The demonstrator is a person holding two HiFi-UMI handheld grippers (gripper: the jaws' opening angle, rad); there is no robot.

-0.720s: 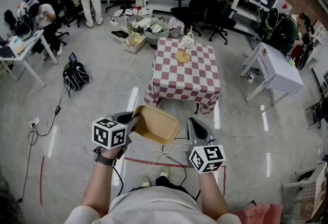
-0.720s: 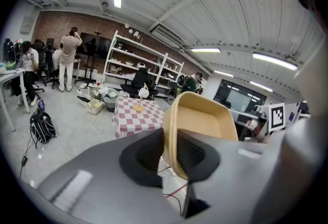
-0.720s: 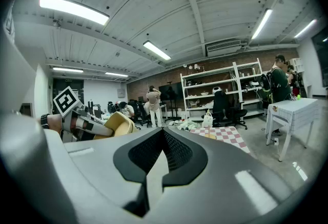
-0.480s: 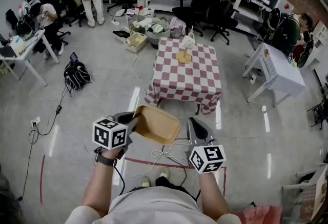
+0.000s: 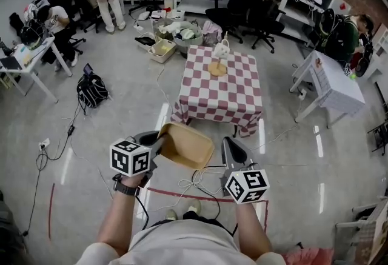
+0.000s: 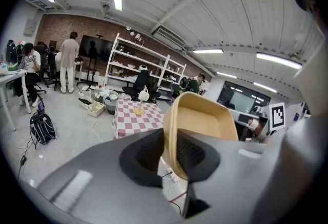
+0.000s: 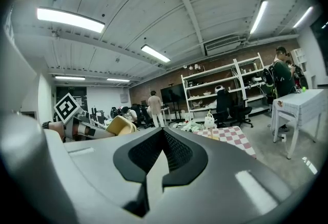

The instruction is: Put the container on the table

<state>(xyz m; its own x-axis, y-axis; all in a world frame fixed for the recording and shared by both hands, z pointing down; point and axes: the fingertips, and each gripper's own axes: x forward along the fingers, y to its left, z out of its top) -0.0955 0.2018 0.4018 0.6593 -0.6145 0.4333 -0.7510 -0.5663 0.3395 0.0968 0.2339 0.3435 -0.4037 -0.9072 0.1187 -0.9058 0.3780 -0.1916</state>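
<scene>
A shallow tan container (image 5: 187,145) hangs tilted in front of me, its rim pinched by my left gripper (image 5: 159,143). In the left gripper view both pads press on the container's (image 6: 201,126) wall, with my left gripper (image 6: 171,152) shut on it. My right gripper (image 5: 229,150) is held beside it to the right, shut and empty; in the right gripper view my right gripper (image 7: 163,152) has its jaws together. The table (image 5: 218,88) with a red and white checked cloth stands ahead across the floor, also seen as the table (image 6: 134,117) and the table (image 7: 229,137).
On the checked table sit a white kettle (image 5: 221,48) and a round wooden mat (image 5: 216,68). Cables (image 5: 200,180) lie on the floor by my feet. A white table (image 5: 330,85) stands right, bins (image 5: 160,46) and office chairs (image 5: 242,3) behind, people at desks far left.
The checked table and the room have shifted slightly in the head view. Both grippers and the container keep the same place relative to me.
</scene>
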